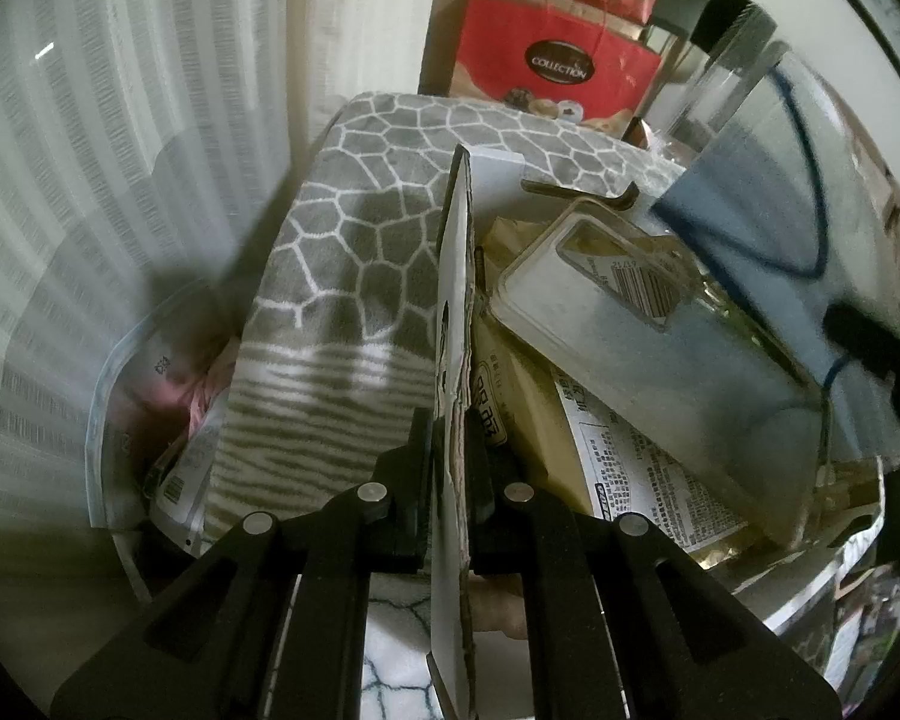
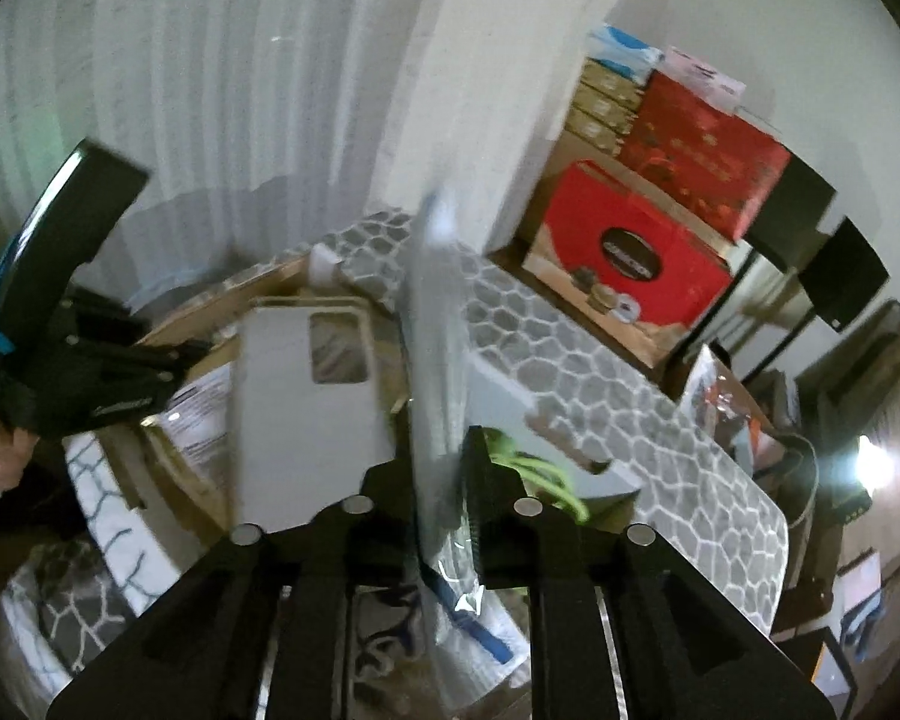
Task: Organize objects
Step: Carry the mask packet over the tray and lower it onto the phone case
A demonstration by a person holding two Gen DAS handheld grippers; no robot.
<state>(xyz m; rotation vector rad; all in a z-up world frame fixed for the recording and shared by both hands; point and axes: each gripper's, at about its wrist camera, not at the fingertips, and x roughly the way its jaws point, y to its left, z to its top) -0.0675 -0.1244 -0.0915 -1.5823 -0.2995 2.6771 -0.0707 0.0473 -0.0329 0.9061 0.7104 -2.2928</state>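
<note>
L gripper (image 1: 450,420): jaws clamped on edge of a cardboard flap (image 1: 455,300), holding it upright; looks like a box wall. R gripper (image 2: 444,468): a clear pouch (image 2: 435,324) with a blue zip strip stands between the jaws. View blurred, so can't tell if pads still press it.

Box contents seen from L wrist: phone case (image 1: 648,324), printed packets (image 1: 630,468), towel w/ grey stone pattern (image 1: 354,252) alongside.

Progress est.: mid-task. Several items already in box, lying loose and overlapping. Pouch not yet placed; hovers above case and towel. Left to do: set pouch in, probably tidy the pile, free the flap.
</note>
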